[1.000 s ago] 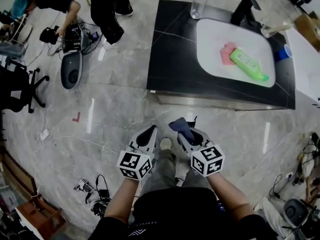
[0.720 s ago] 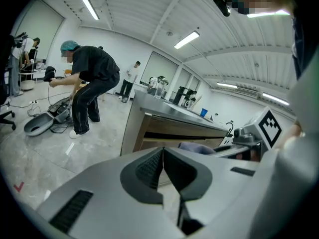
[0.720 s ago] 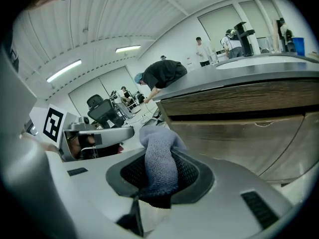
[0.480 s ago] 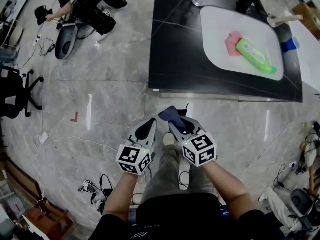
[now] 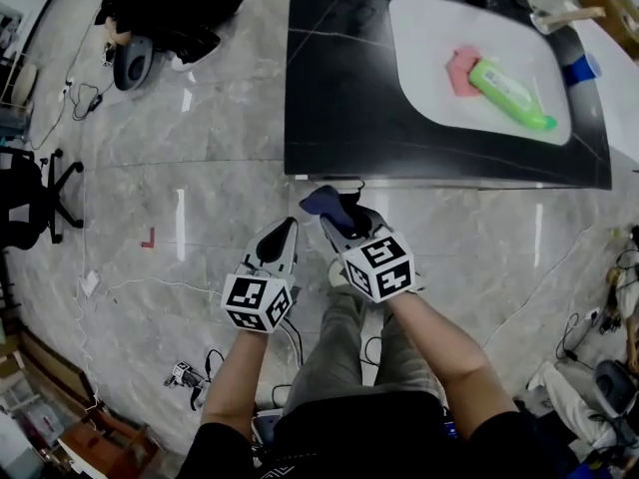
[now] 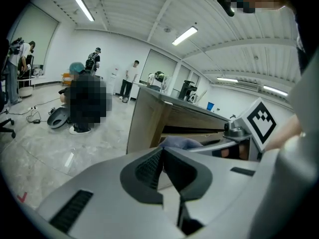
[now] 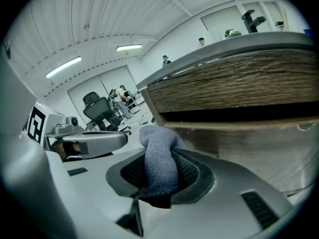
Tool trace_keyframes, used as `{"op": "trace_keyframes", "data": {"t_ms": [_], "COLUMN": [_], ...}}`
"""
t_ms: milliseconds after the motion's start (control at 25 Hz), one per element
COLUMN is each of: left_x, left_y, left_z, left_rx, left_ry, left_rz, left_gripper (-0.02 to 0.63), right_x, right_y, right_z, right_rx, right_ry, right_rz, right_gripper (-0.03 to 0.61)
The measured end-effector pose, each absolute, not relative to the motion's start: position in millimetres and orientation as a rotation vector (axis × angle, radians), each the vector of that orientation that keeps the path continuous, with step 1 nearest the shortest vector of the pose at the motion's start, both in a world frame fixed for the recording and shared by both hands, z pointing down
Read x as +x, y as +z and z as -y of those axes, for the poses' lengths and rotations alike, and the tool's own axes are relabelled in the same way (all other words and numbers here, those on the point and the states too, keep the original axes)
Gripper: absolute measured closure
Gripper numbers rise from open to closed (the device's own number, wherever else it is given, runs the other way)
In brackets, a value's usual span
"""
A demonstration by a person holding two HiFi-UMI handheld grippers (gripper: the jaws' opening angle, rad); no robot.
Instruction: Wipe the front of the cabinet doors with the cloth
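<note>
Right gripper (image 7: pixel 159 176) clamped on blue cloth (image 7: pixel 158 148), bunched upright between jaws, close before wood-grain cabinet front (image 7: pixel 234 91) (contact unclear). Left gripper (image 6: pixel 162 158) jaws together, empty, beside right.

Two grippers (image 5: pixel 285 230) (image 5: pixel 337 218), one cloth (image 5: pixel 320 200) (blue-grey), one cabinet (image 5: pixel 339 98), one bottle (image 5: pixel 509 94)

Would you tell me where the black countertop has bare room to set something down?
The black countertop is bare left of the white basin and along its front edge. The basin is crowded: a green bottle and a pink pad.
</note>
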State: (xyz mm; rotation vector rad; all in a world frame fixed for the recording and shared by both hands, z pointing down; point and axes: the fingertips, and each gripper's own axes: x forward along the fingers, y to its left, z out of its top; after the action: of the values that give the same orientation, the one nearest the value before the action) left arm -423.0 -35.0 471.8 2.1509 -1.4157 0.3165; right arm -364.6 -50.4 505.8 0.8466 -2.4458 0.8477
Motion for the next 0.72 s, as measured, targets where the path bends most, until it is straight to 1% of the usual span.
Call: {"op": "trace_keyframes", "data": {"t_ms": [320,720], "left_x": [-403,-331], "left_y": [478,486], "left_z": [41,43], "left_rx": [2.127,2.129], "left_ry": [0.322,0.345], "left_rz": [1.428,1.377], "left_gripper": [0.603,0.603], "right_x": [-330,-224], "right_y": [517,521], "right_z": [66,83], "right_rx": [0.915,1.075], "right_ry": [0.854,0.875], "right_rz": [2.415,2.361], "right_gripper": [0.459,0.459]}}
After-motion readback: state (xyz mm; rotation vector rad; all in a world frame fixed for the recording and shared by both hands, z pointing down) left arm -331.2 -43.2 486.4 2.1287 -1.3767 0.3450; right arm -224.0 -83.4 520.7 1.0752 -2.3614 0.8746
